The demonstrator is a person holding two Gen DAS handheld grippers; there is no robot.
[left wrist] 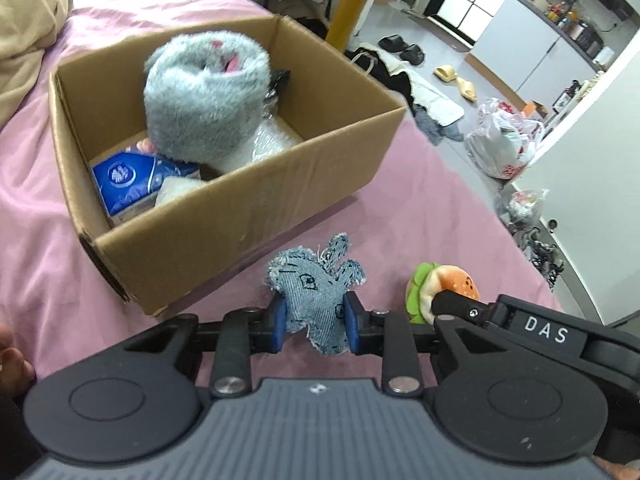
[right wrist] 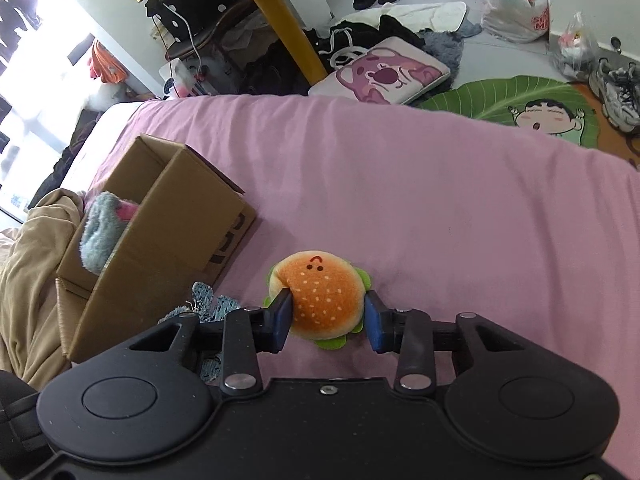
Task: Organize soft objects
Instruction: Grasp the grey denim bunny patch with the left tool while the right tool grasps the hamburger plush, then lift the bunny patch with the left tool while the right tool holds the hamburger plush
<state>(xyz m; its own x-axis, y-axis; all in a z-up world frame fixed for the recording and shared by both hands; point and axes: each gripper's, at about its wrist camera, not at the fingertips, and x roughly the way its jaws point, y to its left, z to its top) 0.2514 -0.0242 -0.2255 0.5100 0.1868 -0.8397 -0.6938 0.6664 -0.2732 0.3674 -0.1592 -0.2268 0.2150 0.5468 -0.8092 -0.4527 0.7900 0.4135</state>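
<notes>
Gripping a frayed blue denim animal-shaped toy (left wrist: pixel 316 300), the left tongs (left wrist: pixel 315 320) are closed on it, one blue pad (left wrist: pixel 279 318) pressed against each flank. The toy sits low over the pink bed sheet (left wrist: pixel 420 208); whether it touches the sheet cannot be determined from this view.

The right tongs (right wrist: pixel 327 316) straddle a round plush hamburger with an orange bun and green felt lettuce (right wrist: pixel 322 300). The pad (right wrist: pixel 285 314) on the left side presses into the bun, and the opposite pad lies against its edge, so these tongs are clamped on the hamburger, which rests on the bed sheet. In the left wrist view the hamburger (left wrist: pixel 444 286) lies just to the right of the left tongs, with a black finger of the right tongs (left wrist: pixel 460 304) across it.

Ahead and to the left of the left tongs stands an open brown cardboard box (left wrist: pixel 224 208). Inside it are a fluffy grey plush item with pink patches (left wrist: pixel 204 96), a blue printed packet (left wrist: pixel 132 182) and clear plastic wrapping (left wrist: pixel 272 140). A beige fabric heap (left wrist: pixel 28 28) lies beyond the box, at the far left.
</notes>
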